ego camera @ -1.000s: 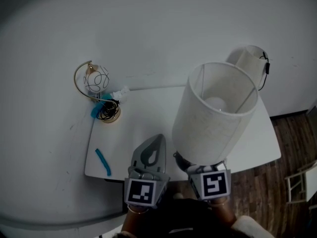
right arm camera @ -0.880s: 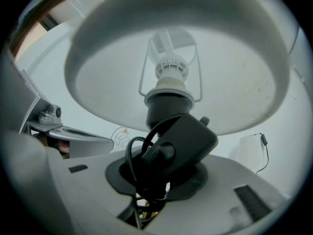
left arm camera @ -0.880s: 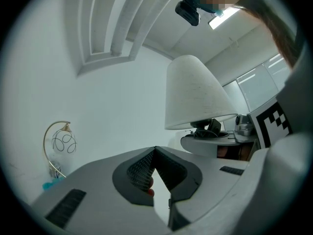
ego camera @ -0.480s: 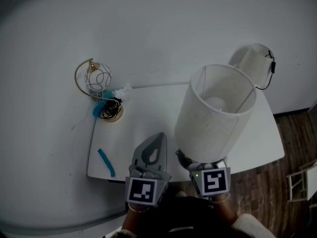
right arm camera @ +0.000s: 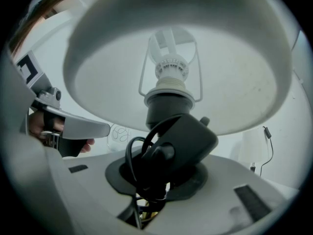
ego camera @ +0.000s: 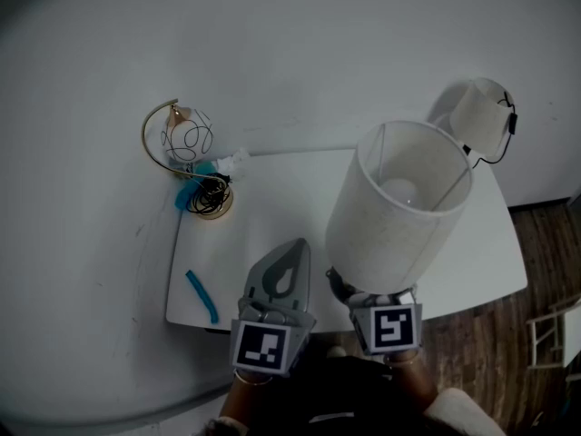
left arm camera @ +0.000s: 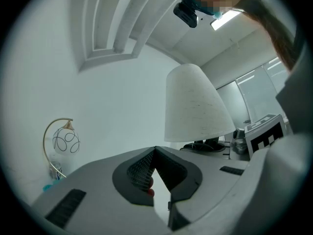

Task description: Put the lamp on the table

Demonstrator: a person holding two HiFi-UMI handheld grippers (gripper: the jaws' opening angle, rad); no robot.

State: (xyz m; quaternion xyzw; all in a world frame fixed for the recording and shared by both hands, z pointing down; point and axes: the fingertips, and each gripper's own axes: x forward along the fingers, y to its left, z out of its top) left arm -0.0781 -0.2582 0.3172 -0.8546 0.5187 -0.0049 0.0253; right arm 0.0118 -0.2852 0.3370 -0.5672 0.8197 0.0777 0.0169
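Two claws: my right claw (right arm camera: 157, 173) pinched the lamp (ego camera: 399, 209) by its neck; left claw (left arm camera: 155, 150) was pressed together, empty.
Lamp: over the table's (ego camera: 272, 203) near edge.
Handling: probably light, top-heavy; shade flimsy, neck stiff.

Probably a living room in a home, though the picture is dim: a white table (ego camera: 272, 207) against a plain white wall (ego camera: 318, 44), a wood-plank floor (ego camera: 490, 334) at lower right, and a gold arc lamp (ego camera: 186, 143) at upper left.
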